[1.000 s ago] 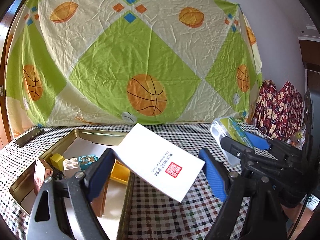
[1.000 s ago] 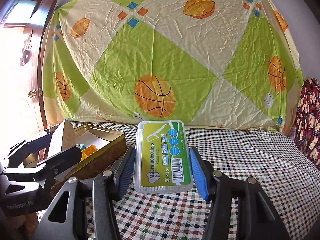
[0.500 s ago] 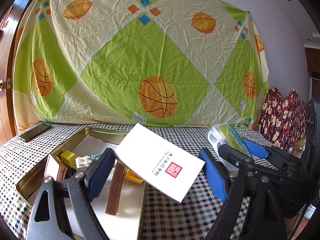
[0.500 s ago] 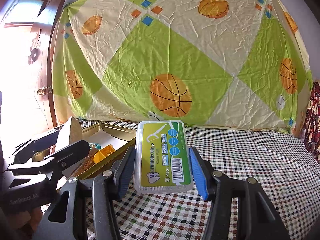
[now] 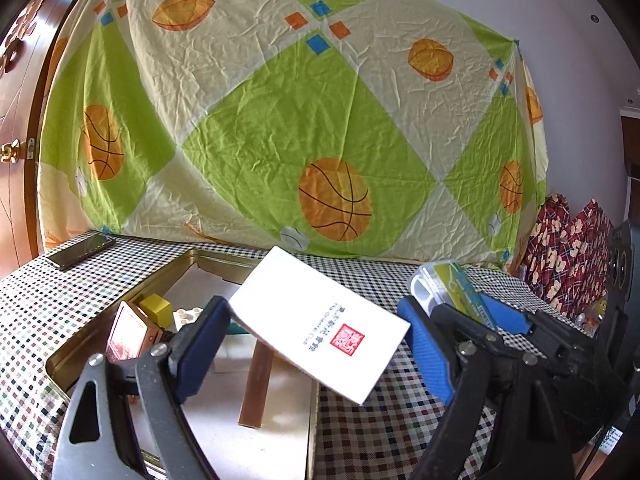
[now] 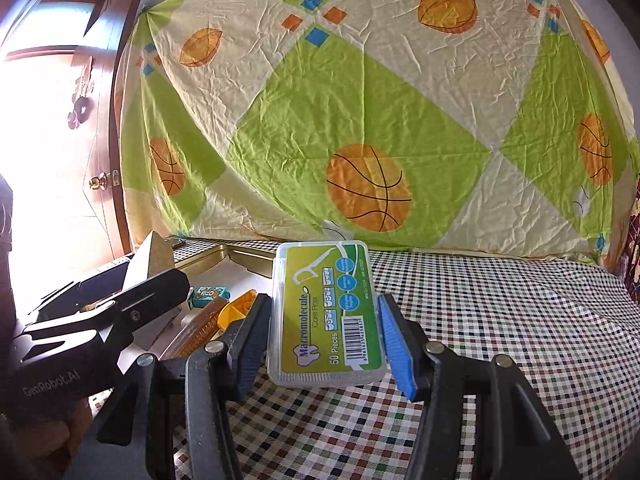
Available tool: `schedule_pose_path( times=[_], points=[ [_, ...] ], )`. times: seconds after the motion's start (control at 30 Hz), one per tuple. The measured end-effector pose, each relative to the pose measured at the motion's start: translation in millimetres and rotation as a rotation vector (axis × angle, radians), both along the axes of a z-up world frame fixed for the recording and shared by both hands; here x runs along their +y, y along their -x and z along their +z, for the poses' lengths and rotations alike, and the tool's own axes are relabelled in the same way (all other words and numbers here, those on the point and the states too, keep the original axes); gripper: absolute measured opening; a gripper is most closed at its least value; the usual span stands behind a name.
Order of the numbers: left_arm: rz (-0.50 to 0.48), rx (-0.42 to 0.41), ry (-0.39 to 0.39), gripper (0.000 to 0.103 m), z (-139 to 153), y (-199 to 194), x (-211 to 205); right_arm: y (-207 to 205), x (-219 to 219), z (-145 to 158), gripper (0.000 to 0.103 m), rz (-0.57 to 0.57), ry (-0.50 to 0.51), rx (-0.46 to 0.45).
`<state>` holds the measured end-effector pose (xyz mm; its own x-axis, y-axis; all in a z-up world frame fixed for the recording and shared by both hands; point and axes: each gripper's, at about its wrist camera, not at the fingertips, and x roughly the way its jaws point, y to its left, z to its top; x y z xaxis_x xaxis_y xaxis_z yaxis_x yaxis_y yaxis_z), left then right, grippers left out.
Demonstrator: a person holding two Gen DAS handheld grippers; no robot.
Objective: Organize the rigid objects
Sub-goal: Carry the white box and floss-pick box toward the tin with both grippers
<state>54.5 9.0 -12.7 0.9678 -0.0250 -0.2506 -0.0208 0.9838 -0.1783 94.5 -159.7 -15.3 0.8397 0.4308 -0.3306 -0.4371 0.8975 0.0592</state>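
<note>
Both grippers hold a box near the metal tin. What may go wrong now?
The white box sits tilted across the left gripper, held by its corners, so it may twist out. The tin already holds blocks and a brown bar, which may block it. The two grippers are close and may collide.

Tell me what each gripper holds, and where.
Left gripper: white box, by opposite corners. Right gripper: floss pick case, by its long sides.
</note>
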Motion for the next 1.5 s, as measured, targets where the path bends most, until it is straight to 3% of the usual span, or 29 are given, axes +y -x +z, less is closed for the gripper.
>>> schedule_pose_path(
  times=[1.03,1.5],
  points=[
    [0.118,-0.006,0.024,0.086,-1.3,10.6,52.7,7.6,42.6,0.1,0.056,0.083,0.034,-0.014],
    [0.188,0.054,-0.023,0.086,1.5,6.3,80.2,-1.0,71.5,12.6,0.056,0.130,0.042,-0.022]
  ],
)
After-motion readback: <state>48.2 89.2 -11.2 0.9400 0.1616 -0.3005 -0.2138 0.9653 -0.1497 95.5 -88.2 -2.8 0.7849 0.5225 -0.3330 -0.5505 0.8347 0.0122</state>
